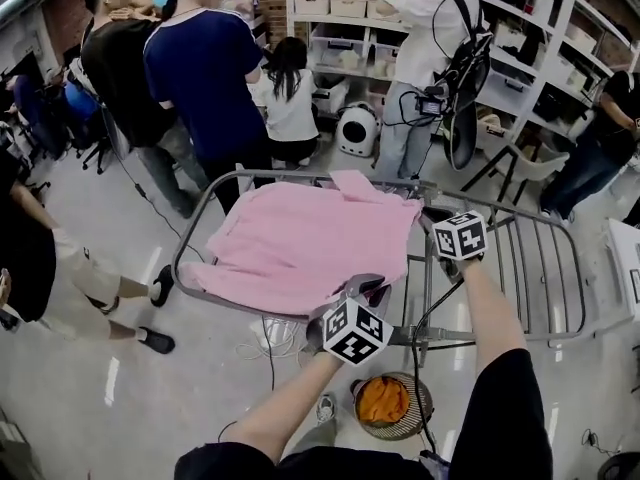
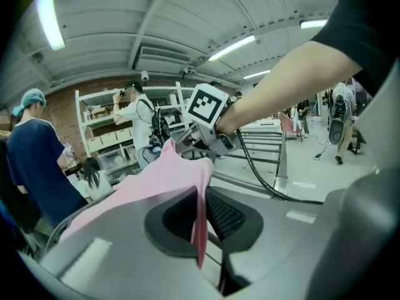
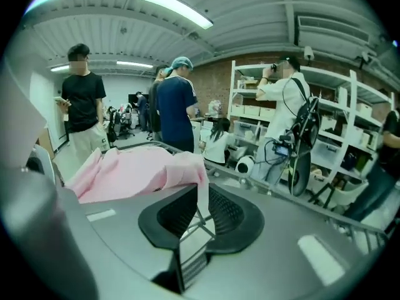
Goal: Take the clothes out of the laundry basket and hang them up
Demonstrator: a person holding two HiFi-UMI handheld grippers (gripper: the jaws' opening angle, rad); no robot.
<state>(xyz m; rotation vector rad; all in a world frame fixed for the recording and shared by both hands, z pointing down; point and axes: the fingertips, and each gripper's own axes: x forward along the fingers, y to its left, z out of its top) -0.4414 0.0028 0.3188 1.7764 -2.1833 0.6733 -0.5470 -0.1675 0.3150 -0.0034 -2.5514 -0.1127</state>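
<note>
A pink garment lies spread over the left part of a grey metal drying rack. My left gripper is at the garment's near edge, shut on a fold of the pink cloth that runs between its pads. My right gripper is at the garment's far right corner. Its jaws stand slightly apart, and a strip of pink cloth hangs between them. On the floor under the rack stands a round wire laundry basket holding an orange garment.
Several people stand close behind the rack, and one stands at the left. White shelving with boxes lines the back. A white cable lies on the floor under the rack. The rack's right half has bare bars.
</note>
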